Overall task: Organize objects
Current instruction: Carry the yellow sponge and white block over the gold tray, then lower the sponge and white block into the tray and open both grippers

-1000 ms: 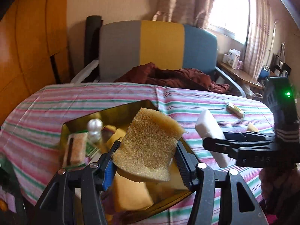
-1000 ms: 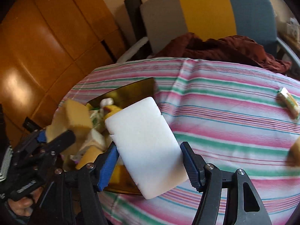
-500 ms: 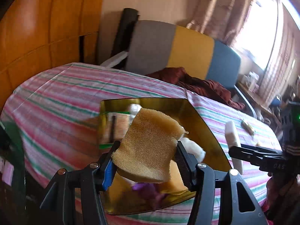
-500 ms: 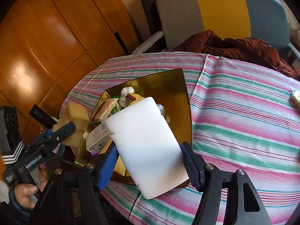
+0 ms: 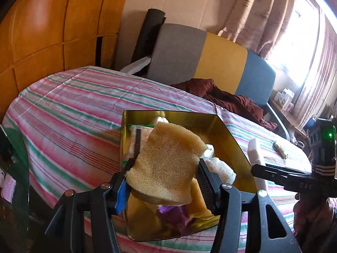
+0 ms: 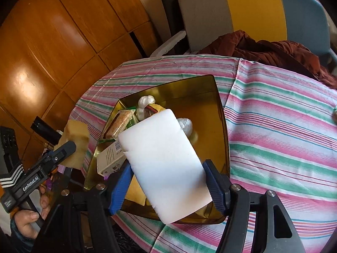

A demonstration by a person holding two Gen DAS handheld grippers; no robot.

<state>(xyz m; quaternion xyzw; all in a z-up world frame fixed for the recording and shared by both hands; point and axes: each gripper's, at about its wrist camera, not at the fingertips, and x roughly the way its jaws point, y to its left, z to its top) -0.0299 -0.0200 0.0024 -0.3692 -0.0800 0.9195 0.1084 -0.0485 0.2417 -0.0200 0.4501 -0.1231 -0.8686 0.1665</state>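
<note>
Both grippers have swung over toward the gold tray since a second ago, and the tray now sits squarely ahead of each of them. Left gripper (image 5: 164,176) first: jaws partway apart and clamped on a tan sponge (image 5: 166,162), which stands up tilted between the pads, pinched at its lower sides. Right below and just ahead of it, the gold tray (image 5: 231,135) with its load: a yellow sponge (image 5: 198,200), something purple (image 5: 172,213), a white wrapped bundle (image 5: 221,168) and a flat packet (image 5: 134,141) toward the far-left corner. Over to the right of that gripper, the other one comes in edge-on.

Right gripper (image 6: 169,186) now: blue pads (image 6: 121,186) pressed on either side of a white foam block (image 6: 162,162), jaws a middling way apart, the block leaning up and away over the tray's near half. Beyond the block, inside the tray (image 6: 219,113), a small white carton (image 6: 109,158), a crumbly bar in clear wrap (image 6: 119,123) and two white plastic-wrapped lumps (image 6: 145,101). Off to the left, a hand (image 6: 31,213) grips the left tool's handle. Under everything, a striped tablecloth (image 6: 273,137); past it, a grey, yellow and blue chair (image 6: 252,14) with a maroon cloth (image 6: 263,50) heaped on it.
</note>
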